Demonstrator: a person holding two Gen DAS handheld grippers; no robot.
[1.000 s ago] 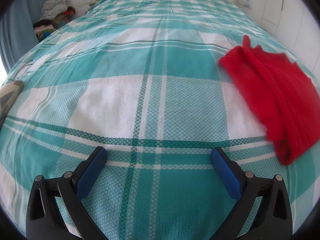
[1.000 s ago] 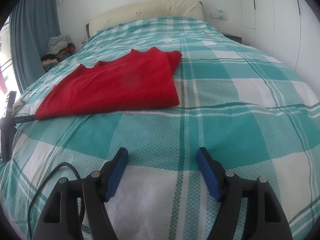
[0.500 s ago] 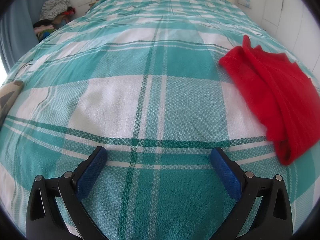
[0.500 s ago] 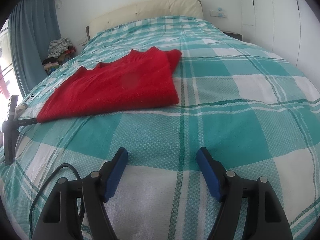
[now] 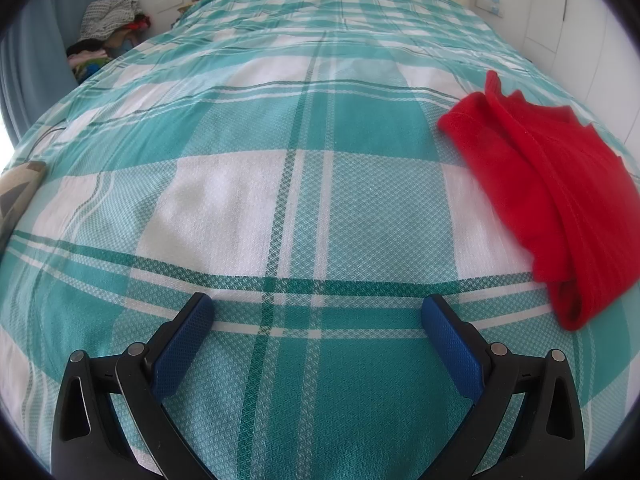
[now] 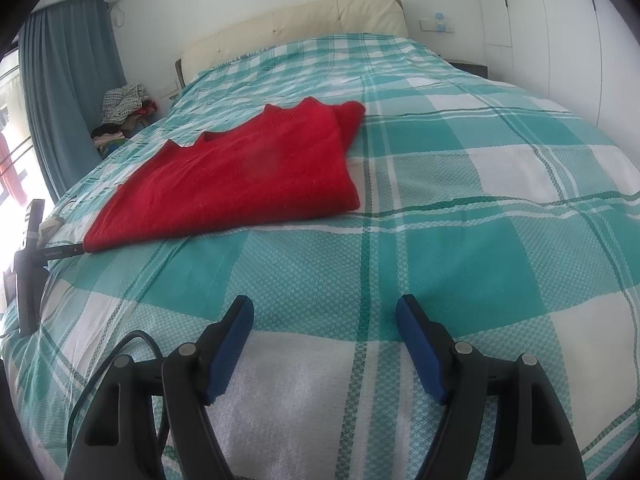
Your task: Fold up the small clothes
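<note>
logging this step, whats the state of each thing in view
left tongs: open, empty, over the bedspread
right tongs: open, empty, short of the sweater
red sweater: folded, lying flat, not held
bedspread: spread over the bed
curtain: drawn across the window side
clothes pile: heaped beside the bed, unfolded

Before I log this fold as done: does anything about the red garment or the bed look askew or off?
Nothing serious. The red garment lies folded on the plaid bedspread, but its far edge is uneven, with small peaks sticking up. Both the left gripper and the right gripper are open and clear of it.
</note>
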